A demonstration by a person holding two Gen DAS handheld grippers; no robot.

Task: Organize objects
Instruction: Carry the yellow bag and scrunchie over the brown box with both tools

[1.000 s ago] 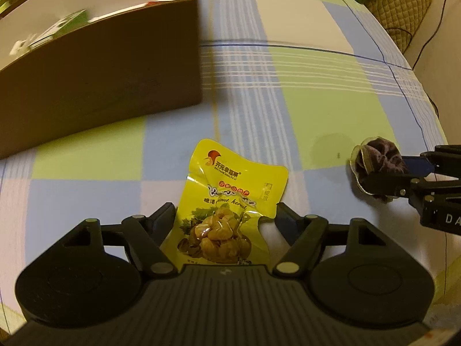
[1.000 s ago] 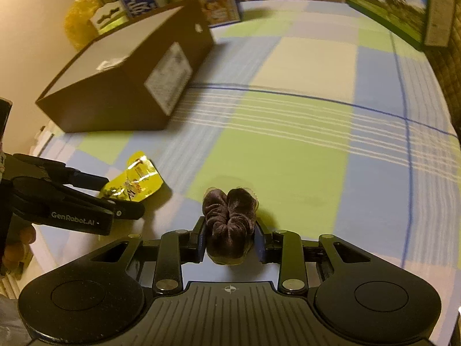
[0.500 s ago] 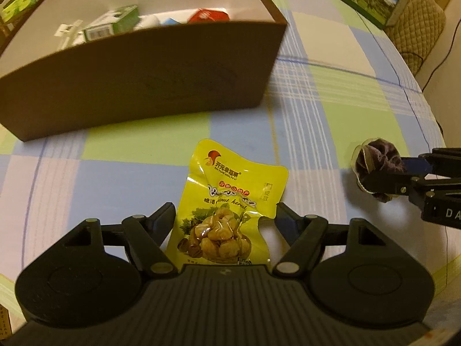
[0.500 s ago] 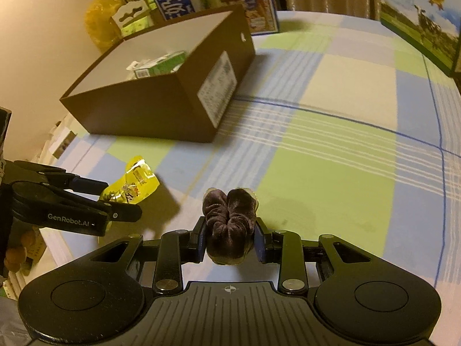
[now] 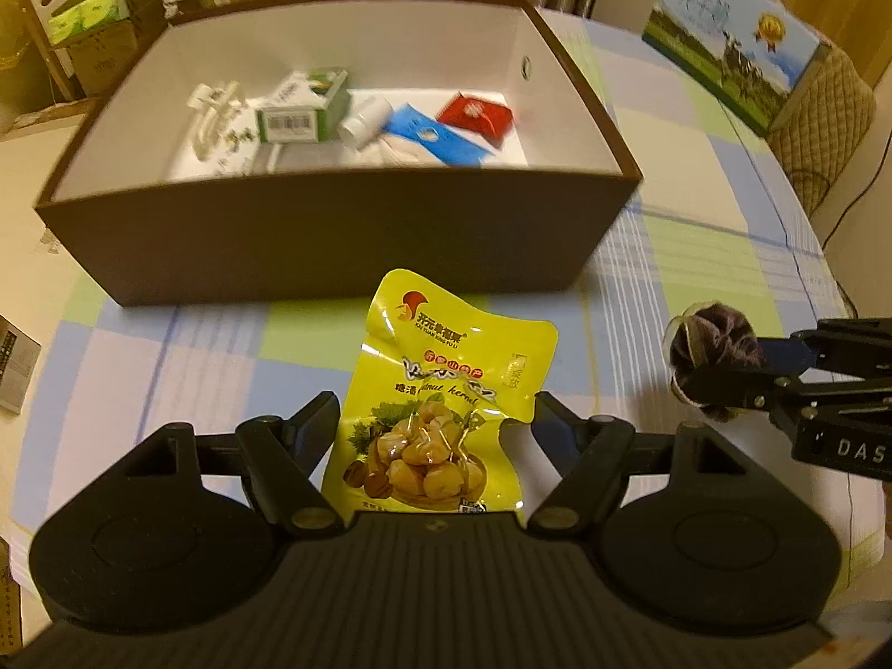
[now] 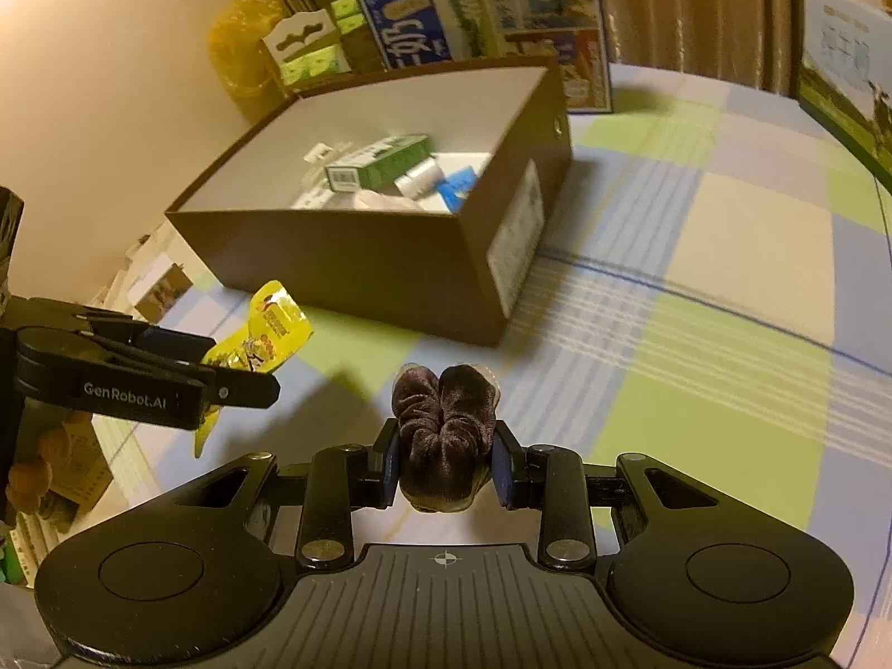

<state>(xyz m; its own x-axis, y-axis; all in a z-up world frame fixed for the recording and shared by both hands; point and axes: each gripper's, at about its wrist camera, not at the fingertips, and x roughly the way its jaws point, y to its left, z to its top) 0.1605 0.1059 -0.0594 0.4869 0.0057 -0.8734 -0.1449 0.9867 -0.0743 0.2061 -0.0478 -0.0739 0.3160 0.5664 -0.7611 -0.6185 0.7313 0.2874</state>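
Both loads held above the table, short of the box; drop or snag risk at the near wall.

Box sits open ahead, part filled. Left gripper pinches the packet by its lower end; the top could flop and catch the rim. Right gripper squeezes the scrunchie; soft, it may slip.

**Checked cloth, one box on it**

Your surface is a pastel blue, green and cream checked tablecloth. Directly on it sits an open brown cardboard box with a white interior, and behind that stands a blue printed carton.
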